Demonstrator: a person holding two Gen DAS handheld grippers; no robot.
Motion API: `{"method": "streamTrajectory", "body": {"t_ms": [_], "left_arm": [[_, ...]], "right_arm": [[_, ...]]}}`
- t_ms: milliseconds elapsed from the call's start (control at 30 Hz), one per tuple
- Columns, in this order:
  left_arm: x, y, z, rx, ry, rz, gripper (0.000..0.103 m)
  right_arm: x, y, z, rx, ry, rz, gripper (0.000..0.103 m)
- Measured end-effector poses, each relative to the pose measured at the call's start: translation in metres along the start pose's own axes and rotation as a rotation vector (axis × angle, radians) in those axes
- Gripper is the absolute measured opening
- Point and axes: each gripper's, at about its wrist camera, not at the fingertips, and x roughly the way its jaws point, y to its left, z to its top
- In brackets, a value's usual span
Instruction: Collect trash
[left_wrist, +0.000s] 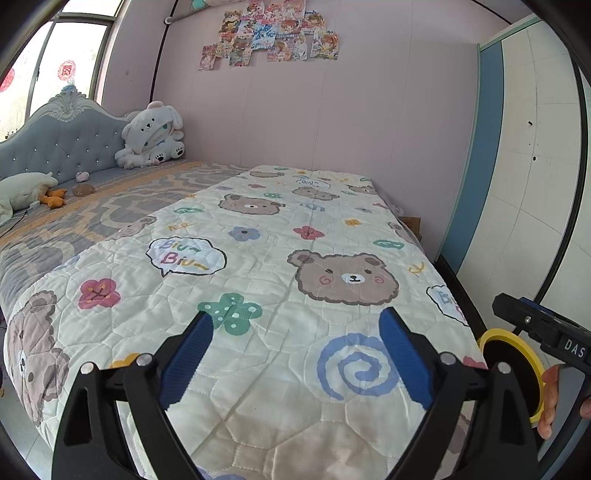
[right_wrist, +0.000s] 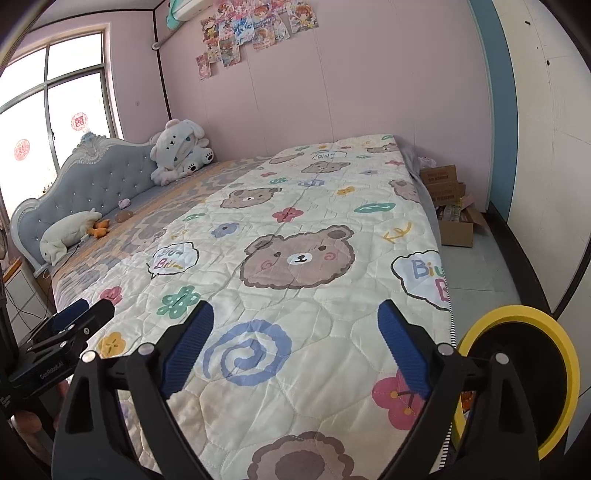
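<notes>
- The left gripper hovers over the foot of the quilt, jaws spread wide, nothing between its blue pads.
- The right gripper hangs likewise, released and empty.
- The yellow-rimmed bin stands beside the bed's right edge.
- The quilt reads "Biu Biu"; the right gripper's body, seen from the left wrist, reads "DAS".
- No trash can be made out.

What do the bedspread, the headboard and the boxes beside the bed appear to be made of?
Bedspread: quilted fabric, probably cotton or a blend, matte; stitched puckered panels and printed bears show it.
Headboard: grey-blue upholstery, button-tufted with shiny studs, in a pale carved frame whose material I cannot tell.
Boxes: brown corrugated cardboard by the look, dull, with open flaps and printed text.
</notes>
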Motion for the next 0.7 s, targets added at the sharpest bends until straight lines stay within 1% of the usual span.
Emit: {"method": "streamTrajectory", "body": {"t_ms": [100,167,300,467,567,700], "left_arm": [[-0.009,-0.003,-0.001,0.016,-0.029,0.013,0.093],[-0.014,-0.004,-0.001,0.02,-0.042,0.018,0.094],[-0.026,-0.003,0.001,0.006,-0.059,0.007,0.095],[-0.04,-0.004,0.002,-0.007,-0.088,-0.013,0.095],[-0.049,-0.01,0.0,0.014,-0.121,-0.01,0.095],[-0.058,-0.017,-0.001,0.034,-0.14,-0.02,0.095]], "right_arm": [[-0.008,0.001,-0.003,0.006,-0.033,-0.026,0.095],[-0.012,0.002,-0.004,0.0,-0.041,-0.057,0.095],[-0.023,0.003,-0.009,-0.003,-0.093,-0.097,0.095],[-0.036,0.006,-0.015,-0.002,-0.142,-0.106,0.095],[-0.042,0.005,-0.017,0.006,-0.155,-0.1,0.095],[-0.047,0.008,-0.018,-0.01,-0.181,-0.118,0.095]]}}
